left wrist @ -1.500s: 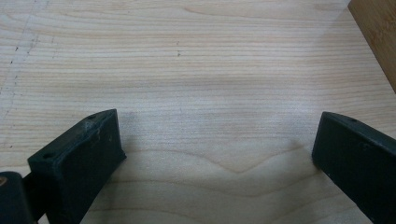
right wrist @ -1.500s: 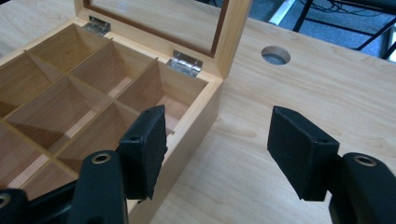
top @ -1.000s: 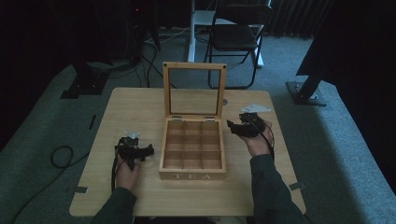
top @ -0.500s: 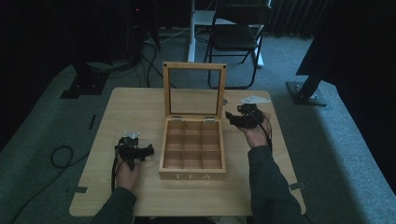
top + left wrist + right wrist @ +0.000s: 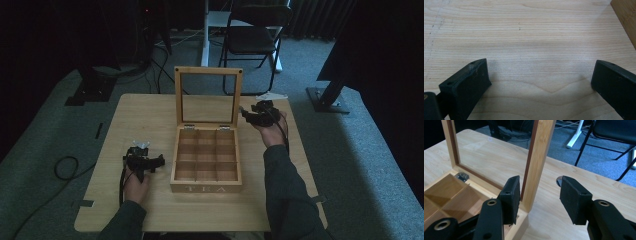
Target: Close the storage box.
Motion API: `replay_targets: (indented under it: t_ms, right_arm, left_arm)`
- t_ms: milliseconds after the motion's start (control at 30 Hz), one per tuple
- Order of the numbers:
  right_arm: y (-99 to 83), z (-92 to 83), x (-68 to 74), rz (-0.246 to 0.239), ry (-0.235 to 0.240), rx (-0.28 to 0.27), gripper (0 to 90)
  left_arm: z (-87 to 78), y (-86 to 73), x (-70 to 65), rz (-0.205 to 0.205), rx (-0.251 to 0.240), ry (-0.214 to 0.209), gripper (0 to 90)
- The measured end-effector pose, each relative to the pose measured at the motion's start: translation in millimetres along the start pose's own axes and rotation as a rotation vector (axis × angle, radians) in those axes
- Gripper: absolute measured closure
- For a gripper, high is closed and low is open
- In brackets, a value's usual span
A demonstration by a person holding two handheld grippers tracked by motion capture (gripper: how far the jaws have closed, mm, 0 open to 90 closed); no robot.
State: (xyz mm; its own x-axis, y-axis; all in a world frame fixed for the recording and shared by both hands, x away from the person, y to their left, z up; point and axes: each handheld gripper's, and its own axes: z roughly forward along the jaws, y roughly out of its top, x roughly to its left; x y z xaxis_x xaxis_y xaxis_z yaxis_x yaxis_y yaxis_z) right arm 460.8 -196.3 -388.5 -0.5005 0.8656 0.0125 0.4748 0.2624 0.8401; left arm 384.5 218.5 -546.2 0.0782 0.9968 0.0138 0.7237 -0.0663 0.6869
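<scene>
The box [image 5: 206, 159] sits mid-table, nearer the front edge, its lid [image 5: 208, 97] standing upright and open. The right gripper [image 5: 248, 116] is at the lid's right post; in the right gripper view [image 5: 539, 191] the post [image 5: 537, 162] stands between the jaws, which have just been closing but are not yet pressed on it, the right one clearly off the wood. The left gripper [image 5: 159, 161] rests left of the box, jaws wide apart over bare table [image 5: 529, 37]. The compartments look dim; whether they hold anything is hard to make out.
</scene>
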Motion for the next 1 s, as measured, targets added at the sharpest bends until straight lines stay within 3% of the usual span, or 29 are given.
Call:
replay_targets:
  t_ms: [300, 467, 700, 833, 1000]
  right_arm:
    - [12.2, 18.3, -6.2, 0.050, -0.007, -0.026, 48.1]
    - [16.2, 29.6, -7.1, 0.012, 0.005, -0.009, 52.9]
    - [25.4, 41.1, -6.5, 0.011, 0.016, 0.011, 51.1]
    - [28.9, 47.2, -4.3, -0.008, 0.016, -0.008, 51.8]
    - [32.0, 54.6, -7.4, 0.034, 0.022, -0.005, 51.6]
  left_arm:
    - [0.0, 0.0, 0.0, 0.000, 0.000, 0.000, 1.6]
    - [0.0, 0.0, 0.0, 0.000, 0.000, 0.000, 1.6]
    - [0.0, 0.0, 0.0, 0.001, 0.000, 0.000, 1.6]
    - [0.0, 0.0, 0.0, 0.001, 0.000, 0.000, 1.6]
    - [0.0, 0.0, 0.0, 0.001, 0.000, 0.000, 1.6]
